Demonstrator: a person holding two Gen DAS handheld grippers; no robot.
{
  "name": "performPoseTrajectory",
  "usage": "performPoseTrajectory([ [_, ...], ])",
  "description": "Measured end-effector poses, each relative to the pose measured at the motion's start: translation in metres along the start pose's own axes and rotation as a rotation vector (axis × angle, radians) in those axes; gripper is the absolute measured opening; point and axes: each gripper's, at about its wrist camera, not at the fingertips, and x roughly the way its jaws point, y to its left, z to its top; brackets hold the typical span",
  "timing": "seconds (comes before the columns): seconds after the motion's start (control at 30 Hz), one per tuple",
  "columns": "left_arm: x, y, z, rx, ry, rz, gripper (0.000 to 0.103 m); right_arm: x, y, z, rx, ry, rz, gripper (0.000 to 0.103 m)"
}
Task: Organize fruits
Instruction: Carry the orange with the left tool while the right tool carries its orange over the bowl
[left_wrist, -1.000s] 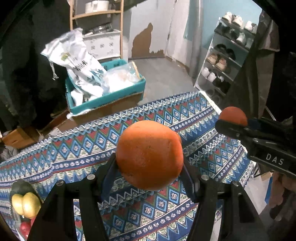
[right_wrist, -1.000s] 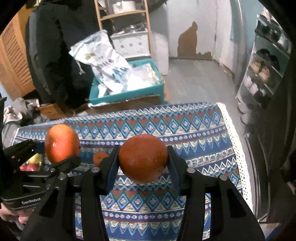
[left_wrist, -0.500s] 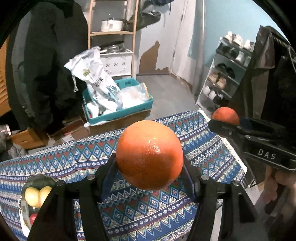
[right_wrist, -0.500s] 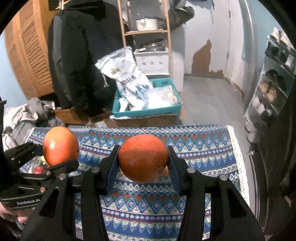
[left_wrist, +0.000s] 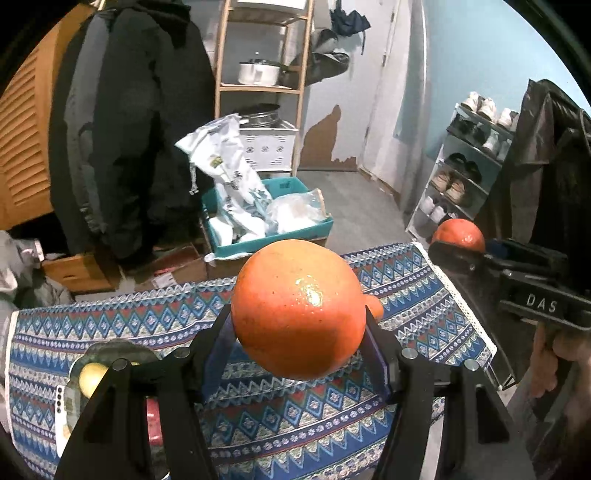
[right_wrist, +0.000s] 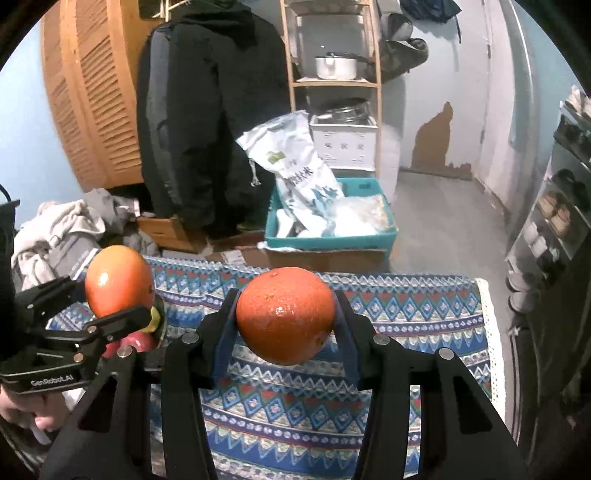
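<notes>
Left gripper (left_wrist: 299, 332): both fingers pressed against the sides of a pale orange (left_wrist: 298, 309), held clear above the patterned tablecloth (left_wrist: 155, 314). Same fruit appears at 9 o'clock in the right wrist view.

Right gripper (right_wrist: 285, 325): pinching a darker orange (right_wrist: 285, 315), also raised off the cloth. In the left wrist view this fruit sits at 3 o'clock, past the table's right edge.

Third orange (left_wrist: 373, 305): only a sliver shows at 3 o'clock of the held fruit; it seems to lie on the cloth.

Dish (left_wrist: 110, 349) at 8 o'clock in the left wrist view, on the cloth; holds a yellow fruit (left_wrist: 92, 373) and a red fruit (left_wrist: 154, 421), kind unclear.

Beyond the table at 12 o'clock: teal crate (left_wrist: 295, 232) with a white sack (left_wrist: 229, 173).
</notes>
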Motion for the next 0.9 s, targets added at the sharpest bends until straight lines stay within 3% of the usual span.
performPoseTrajectory([
  [0.9,-0.03,0.14,-0.043,-0.25,0.011,0.166,0.065,0.072,0.119,0.035,-0.145,0.074,0.2,0.048],
])
